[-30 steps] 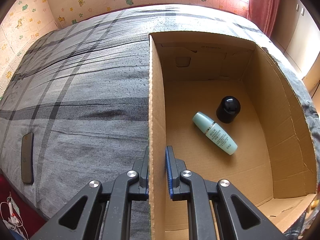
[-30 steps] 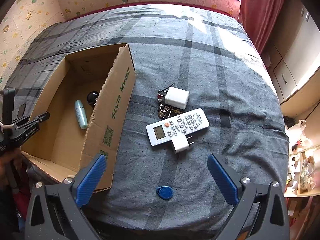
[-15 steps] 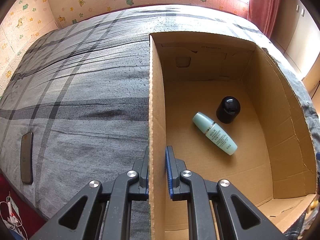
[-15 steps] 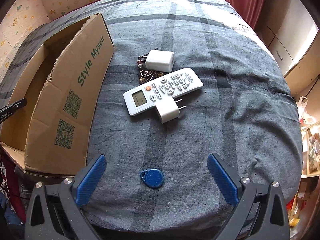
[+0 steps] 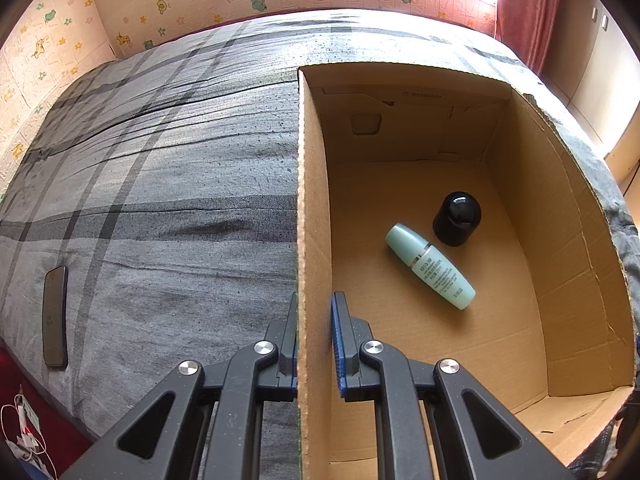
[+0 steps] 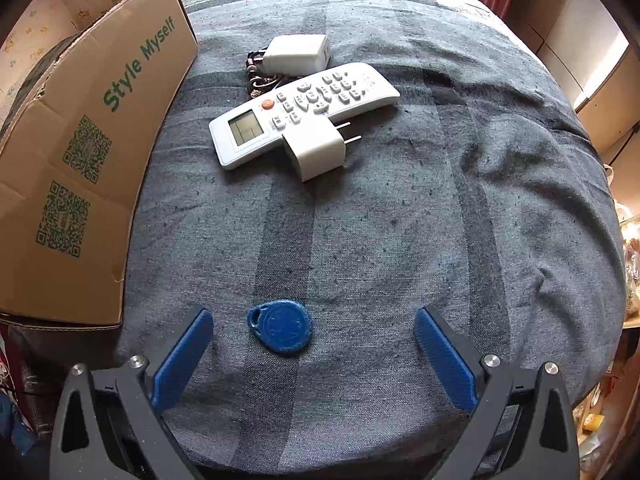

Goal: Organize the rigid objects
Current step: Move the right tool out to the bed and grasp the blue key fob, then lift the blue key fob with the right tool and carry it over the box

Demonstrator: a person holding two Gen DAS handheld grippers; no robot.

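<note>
My left gripper (image 5: 314, 304) is shut on the near left wall of the cardboard box (image 5: 308, 200), one finger on each side. Inside the box lie a pale green bottle (image 5: 430, 266) and a black cap-shaped jar (image 5: 457, 218). My right gripper (image 6: 314, 316) hangs open low over the grey bedcover. A blue key fob (image 6: 282, 326) lies between its fingers, nearer the left one, untouched. Further off lie a white remote (image 6: 304, 112), a white plug adapter (image 6: 318, 152) against it, a second white charger (image 6: 296, 54) and a bunch of keys (image 6: 260, 80).
The box's outer side (image 6: 80, 152), printed "Style Myself", stands left of the fob. A dark phone (image 5: 55, 316) lies on the bedcover near its left edge. The bed's front edge is close under the right gripper. A red curtain (image 5: 524, 0) hangs at the back right.
My right gripper has come down towards the bed and the blue fob now sits between its open fingers. The left gripper and the box have not moved.
</note>
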